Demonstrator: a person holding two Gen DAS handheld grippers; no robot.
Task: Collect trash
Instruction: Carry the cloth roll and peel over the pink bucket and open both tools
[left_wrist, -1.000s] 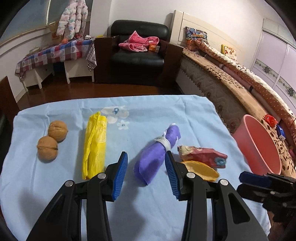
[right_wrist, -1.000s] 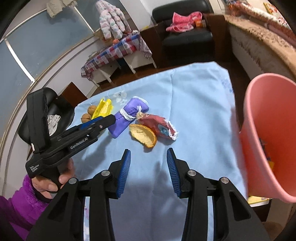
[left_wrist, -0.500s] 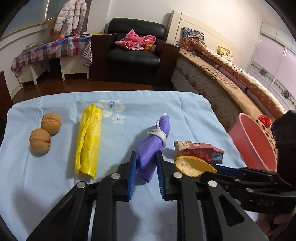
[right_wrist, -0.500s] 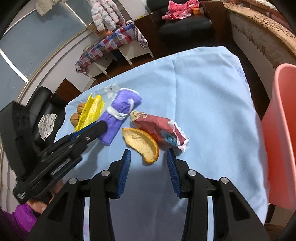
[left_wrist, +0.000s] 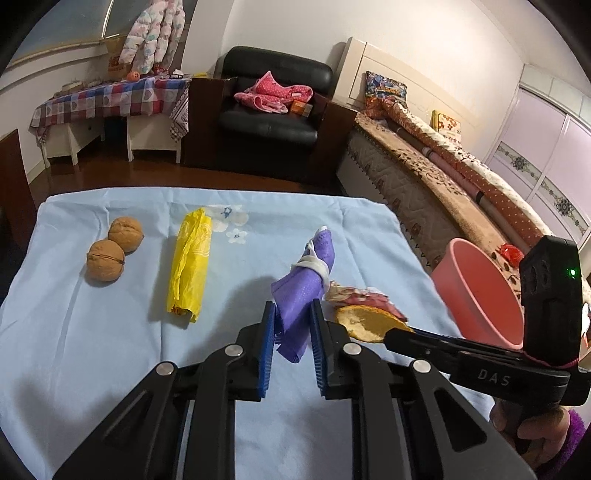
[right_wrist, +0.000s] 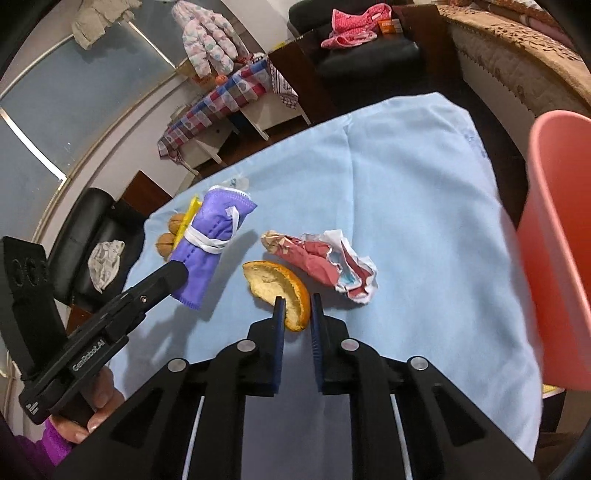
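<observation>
My left gripper is shut on the near end of a rolled purple face mask, which is lifted off the blue cloth and tilts up; it also shows in the right wrist view. My right gripper is shut on the near tip of an orange peel lying on the cloth; the peel also shows in the left wrist view. A crumpled red wrapper lies just behind the peel. A rolled yellow bag lies to the left.
A pink bin stands off the table's right edge, also seen in the left wrist view. Two walnuts sit at the far left of the blue cloth. A bed and an armchair lie beyond.
My left gripper closed on the purple mask and raised it off the cloth. My right gripper moved forward to the orange peel and closed on its tip.
</observation>
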